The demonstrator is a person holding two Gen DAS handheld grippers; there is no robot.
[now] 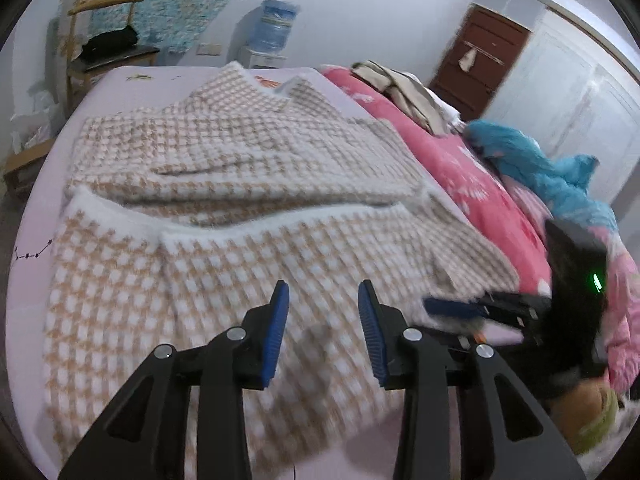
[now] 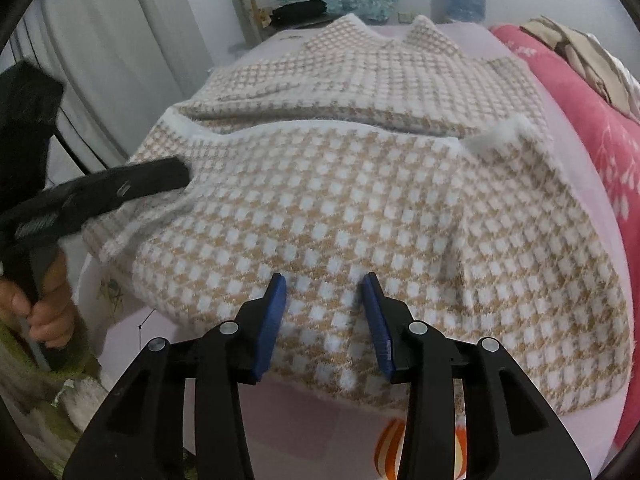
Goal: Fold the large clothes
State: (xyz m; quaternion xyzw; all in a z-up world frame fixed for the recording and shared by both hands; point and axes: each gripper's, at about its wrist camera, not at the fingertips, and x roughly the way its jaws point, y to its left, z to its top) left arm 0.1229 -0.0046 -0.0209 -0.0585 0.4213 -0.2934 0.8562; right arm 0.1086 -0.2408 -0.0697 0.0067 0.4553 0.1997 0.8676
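Note:
A large beige-and-white checked sweater (image 1: 240,184) lies on the lilac bed sheet (image 1: 120,84), its lower half folded up over the upper half. My left gripper (image 1: 323,300) hovers just over the near part of the sweater, jaws apart, with nothing pinched between the blue pads. In the right wrist view the same sweater (image 2: 340,184) fills the middle. My right gripper (image 2: 325,292) is open above its near hem. The left gripper (image 2: 160,178) shows at the sweater's left edge, held by a hand (image 2: 44,308). The right gripper (image 1: 460,308) shows blurred by the sweater's right edge.
A pink flowered quilt (image 1: 452,160) runs along the bed's right side, with a blue garment (image 1: 540,164) and beige clothes (image 1: 404,88) piled on it. Beyond the bed stand a wooden chair (image 1: 104,40), a water dispenser (image 1: 274,28) and a brown door (image 1: 480,52).

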